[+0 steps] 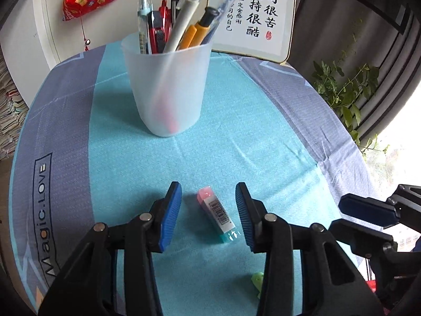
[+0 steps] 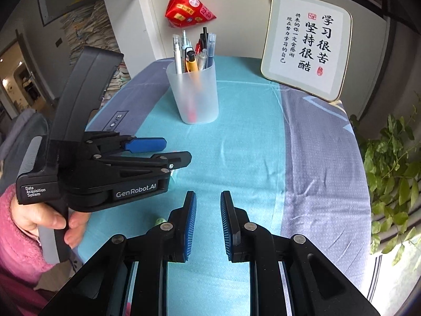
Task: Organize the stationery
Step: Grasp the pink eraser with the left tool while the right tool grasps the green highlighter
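A small eraser (image 1: 217, 213) with a pink end, white barcode sleeve and teal end lies on the teal cloth. My left gripper (image 1: 208, 212) is open, its blue pads on either side of the eraser, not touching it. A frosted pen cup (image 1: 166, 89) full of pens stands farther back; it also shows in the right wrist view (image 2: 194, 92). My right gripper (image 2: 208, 222) is open and empty over the cloth, to the right of the left gripper (image 2: 168, 150). A small green object (image 1: 256, 280) lies near the front, partly hidden.
A framed calligraphy board (image 2: 306, 44) leans at the back right of the table. A red fabric ornament (image 2: 189, 6) hangs behind the cup. A leafy plant (image 2: 392, 173) stands off the right edge. The table cloth (image 2: 315, 158) has grey-blue side bands.
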Available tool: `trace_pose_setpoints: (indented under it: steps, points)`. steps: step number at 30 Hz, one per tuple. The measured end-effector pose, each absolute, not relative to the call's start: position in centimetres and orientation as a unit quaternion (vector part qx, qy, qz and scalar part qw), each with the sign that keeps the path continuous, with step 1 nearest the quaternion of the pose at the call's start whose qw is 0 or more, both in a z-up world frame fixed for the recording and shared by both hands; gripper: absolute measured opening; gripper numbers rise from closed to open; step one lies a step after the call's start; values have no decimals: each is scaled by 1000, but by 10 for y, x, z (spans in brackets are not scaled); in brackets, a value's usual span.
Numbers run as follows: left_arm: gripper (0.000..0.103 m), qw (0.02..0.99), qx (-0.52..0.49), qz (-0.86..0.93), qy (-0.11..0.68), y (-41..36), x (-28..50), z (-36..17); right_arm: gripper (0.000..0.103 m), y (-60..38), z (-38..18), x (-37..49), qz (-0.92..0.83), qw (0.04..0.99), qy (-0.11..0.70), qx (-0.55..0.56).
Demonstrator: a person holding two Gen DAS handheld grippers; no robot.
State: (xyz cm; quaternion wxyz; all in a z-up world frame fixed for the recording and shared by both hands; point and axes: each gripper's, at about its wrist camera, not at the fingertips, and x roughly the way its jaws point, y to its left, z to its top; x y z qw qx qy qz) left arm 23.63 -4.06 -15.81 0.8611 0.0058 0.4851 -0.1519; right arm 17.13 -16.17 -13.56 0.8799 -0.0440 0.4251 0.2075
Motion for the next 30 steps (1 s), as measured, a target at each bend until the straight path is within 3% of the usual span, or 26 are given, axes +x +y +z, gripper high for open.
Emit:
trace_pose_setpoints:
  steps: [7,20,30]
  points:
    - [9,857,-16,-154,492,-31,234,-164,18,-169,-132,168,201,884,420,-38]
    - [9,882,-54,-126,451,44,192,-141,18,-141,-143,156,238,862,444,-58]
    - [9,877,-38,-147,457,43,172,-146,18,-112,-166,158,256,831,488,-72]
